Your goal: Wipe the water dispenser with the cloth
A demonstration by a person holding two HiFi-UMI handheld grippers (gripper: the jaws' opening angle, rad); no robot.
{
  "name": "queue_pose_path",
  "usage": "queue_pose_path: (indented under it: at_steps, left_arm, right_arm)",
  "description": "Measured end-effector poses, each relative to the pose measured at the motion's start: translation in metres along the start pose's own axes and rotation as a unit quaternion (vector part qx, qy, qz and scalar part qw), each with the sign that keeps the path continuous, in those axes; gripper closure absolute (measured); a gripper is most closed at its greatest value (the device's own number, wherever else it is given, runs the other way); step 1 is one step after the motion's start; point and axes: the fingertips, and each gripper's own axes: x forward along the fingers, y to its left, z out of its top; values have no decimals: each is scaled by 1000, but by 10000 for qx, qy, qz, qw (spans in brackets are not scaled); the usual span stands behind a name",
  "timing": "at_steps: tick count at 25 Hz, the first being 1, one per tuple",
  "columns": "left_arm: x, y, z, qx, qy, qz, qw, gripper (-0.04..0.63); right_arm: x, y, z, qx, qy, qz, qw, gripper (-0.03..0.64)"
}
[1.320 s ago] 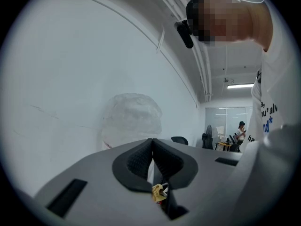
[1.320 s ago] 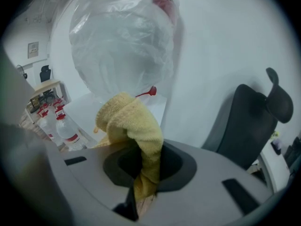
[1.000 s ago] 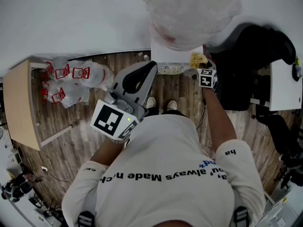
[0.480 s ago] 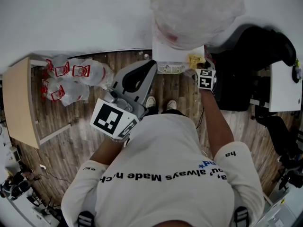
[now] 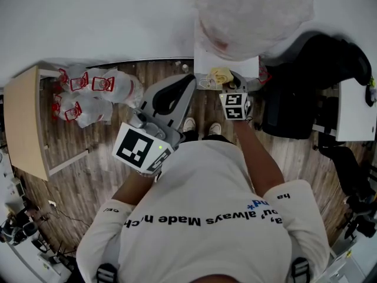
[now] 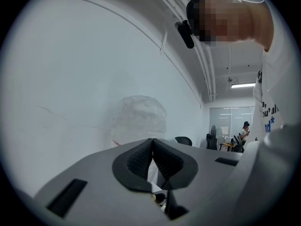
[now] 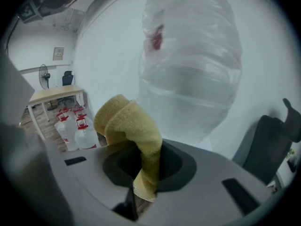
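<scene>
The white water dispenser (image 5: pixel 207 63) stands against the wall, with a plastic-wrapped bottle (image 5: pixel 253 13) on top. My right gripper (image 5: pixel 226 82) is shut on a yellow cloth (image 5: pixel 220 75), held against the dispenser's front near the drip grille. In the right gripper view the cloth (image 7: pixel 129 124) bunches up out of the closed jaws of the right gripper (image 7: pixel 146 171), and the wrapped bottle (image 7: pixel 193 65) rises close behind. My left gripper (image 5: pixel 189 81) hangs left of the dispenser, away from it. Its jaws are shut on nothing in the left gripper view (image 6: pixel 153 157).
Bagged water jugs (image 5: pixel 94 96) with red handles lie on the wood floor at left, beside a wooden table (image 5: pixel 20 128). A black office chair (image 5: pixel 306 81) stands right of the dispenser, with a white desk (image 5: pixel 353 108) beyond it. My feet (image 5: pixel 200 128) are just before the dispenser.
My right gripper has carried the cloth leftward along the dispenser front, from its right edge to near the middle. The left gripper has stayed put.
</scene>
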Motion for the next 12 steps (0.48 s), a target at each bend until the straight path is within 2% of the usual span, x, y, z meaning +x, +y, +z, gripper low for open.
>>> queue_pose_path:
  at_steps: [6, 12]
  left_arm:
    - [-9, 8, 0, -10, 13, 94, 10000, 575]
    - [-17, 12, 0, -16, 29, 158, 9999, 575]
  right_arm:
    - [14, 58, 4, -389, 22, 407, 9984, 557]
    - [33, 91, -6, -561, 211, 578, 9965, 557]
